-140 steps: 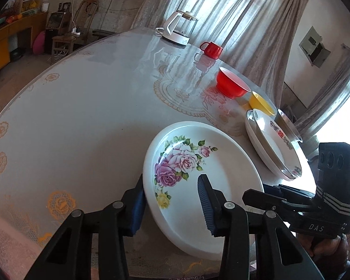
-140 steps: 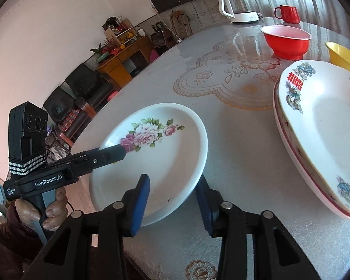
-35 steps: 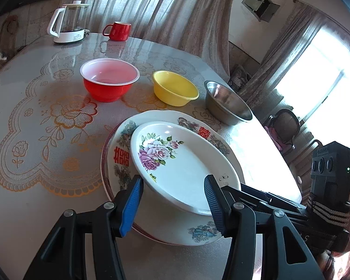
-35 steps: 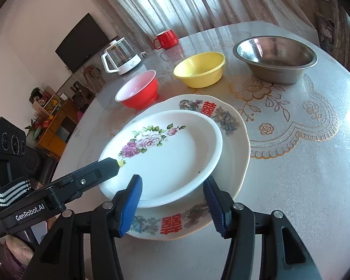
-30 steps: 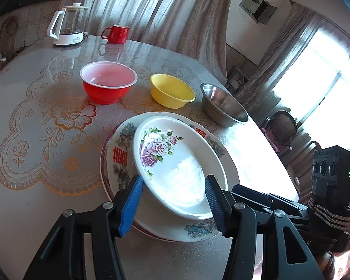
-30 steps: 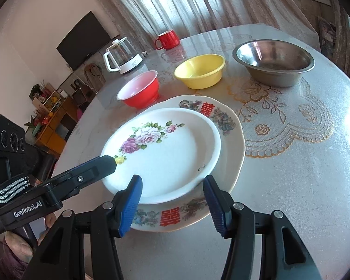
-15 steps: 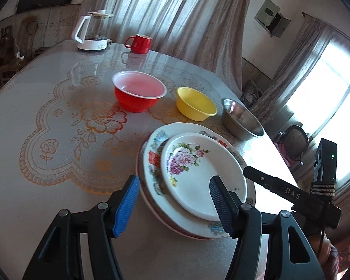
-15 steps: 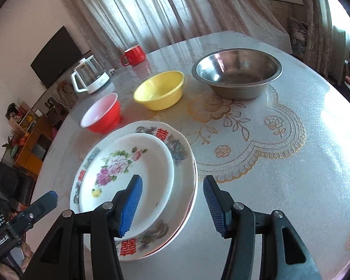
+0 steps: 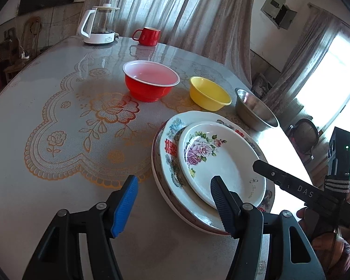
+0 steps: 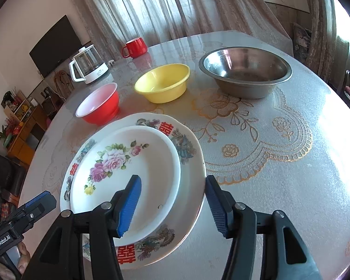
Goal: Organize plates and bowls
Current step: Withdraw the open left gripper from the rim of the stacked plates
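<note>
A white plate with pink roses (image 9: 221,161) (image 10: 128,170) lies flat on a larger plate with red characters (image 9: 169,149) (image 10: 189,186). My left gripper (image 9: 172,206) hovers open over the stack's near left edge, and its pads touch nothing. My right gripper (image 10: 172,207) hangs over the near right rim. Its jaws are opening and the plate rims lie below the gap, not pressed. Beyond the stack stand a red bowl (image 9: 151,81) (image 10: 98,106), a yellow bowl (image 9: 208,93) (image 10: 163,81) and a steel bowl (image 9: 254,109) (image 10: 245,72).
A glass kettle (image 9: 99,26) (image 10: 87,66) and a red mug (image 9: 148,36) (image 10: 135,46) stand at the far side of the round table (image 9: 58,186). Curtains hang behind it. A chair (image 9: 305,135) sits off the table's right edge.
Both grippers have let go of the rose plate, which now rests on the large plate. Both have drawn back toward the near edge with their jaws wider.
</note>
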